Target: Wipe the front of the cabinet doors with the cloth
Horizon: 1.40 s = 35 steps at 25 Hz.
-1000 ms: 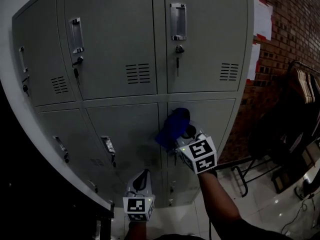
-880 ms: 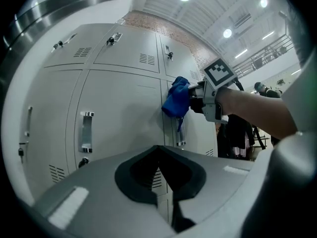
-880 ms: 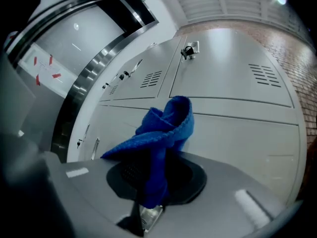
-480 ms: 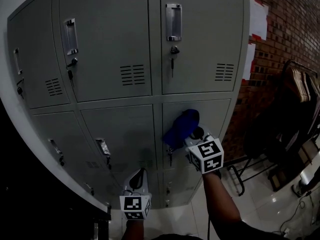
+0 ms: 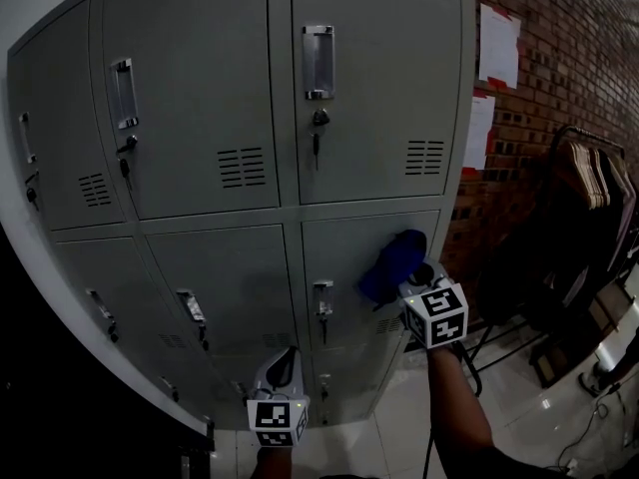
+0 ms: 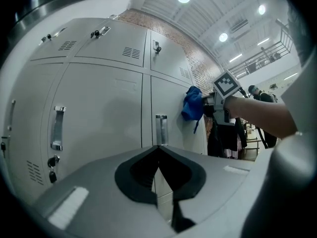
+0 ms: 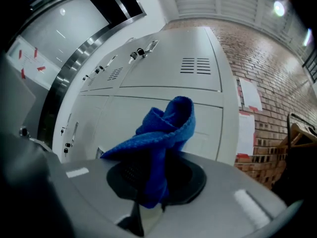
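A grey metal locker cabinet (image 5: 200,88) with several doors fills the head view. My right gripper (image 5: 411,279) is shut on a bunched blue cloth (image 5: 392,264), which presses on the right part of the lower right door (image 5: 349,257). In the right gripper view the blue cloth (image 7: 161,138) rises from between the jaws toward that door (image 7: 208,118). My left gripper (image 5: 285,365) hangs low at the cabinet's foot, shut with nothing in it. The left gripper view shows its closed jaws (image 6: 159,175), the blue cloth (image 6: 192,104) and the right gripper (image 6: 224,90) further off.
Each door has a metal handle (image 5: 318,62), a lock with keys (image 5: 319,120) and vent slots (image 5: 424,156). A brick wall (image 5: 559,68) with papers (image 5: 497,43) stands right of the cabinet. A rack with hanging clothes (image 5: 584,208) stands on the glossy tiled floor (image 5: 519,417).
My right gripper has slid the blue cloth rightward across the lower right door, from near the handle to the door's right part. The left gripper has stayed low.
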Each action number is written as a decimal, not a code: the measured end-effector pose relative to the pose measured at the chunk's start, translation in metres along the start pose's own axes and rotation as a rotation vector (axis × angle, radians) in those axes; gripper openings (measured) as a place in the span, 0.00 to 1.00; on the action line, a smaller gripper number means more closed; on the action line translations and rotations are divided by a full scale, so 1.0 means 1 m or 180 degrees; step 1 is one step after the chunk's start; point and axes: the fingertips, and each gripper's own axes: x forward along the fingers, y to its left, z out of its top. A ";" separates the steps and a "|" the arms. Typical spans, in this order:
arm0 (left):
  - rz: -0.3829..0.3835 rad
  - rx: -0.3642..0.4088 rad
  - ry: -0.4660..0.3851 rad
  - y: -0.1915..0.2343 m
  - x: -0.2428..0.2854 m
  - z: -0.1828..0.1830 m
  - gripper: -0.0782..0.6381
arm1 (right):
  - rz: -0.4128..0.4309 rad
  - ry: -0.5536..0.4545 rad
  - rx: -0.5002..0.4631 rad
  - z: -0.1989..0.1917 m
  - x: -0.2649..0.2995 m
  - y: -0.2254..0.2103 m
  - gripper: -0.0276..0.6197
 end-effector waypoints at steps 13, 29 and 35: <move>0.0088 -0.0017 0.0048 -0.019 0.005 -0.009 0.13 | -0.0164 0.0055 -0.0127 -0.020 -0.017 -0.054 0.14; 0.0125 0.0003 0.0105 0.007 -0.013 -0.010 0.13 | 0.0713 -0.0181 0.0228 -0.004 0.013 0.088 0.14; 0.0253 -0.0002 0.0127 0.030 -0.027 -0.012 0.13 | 0.0948 -0.0100 0.0014 -0.013 0.037 0.151 0.14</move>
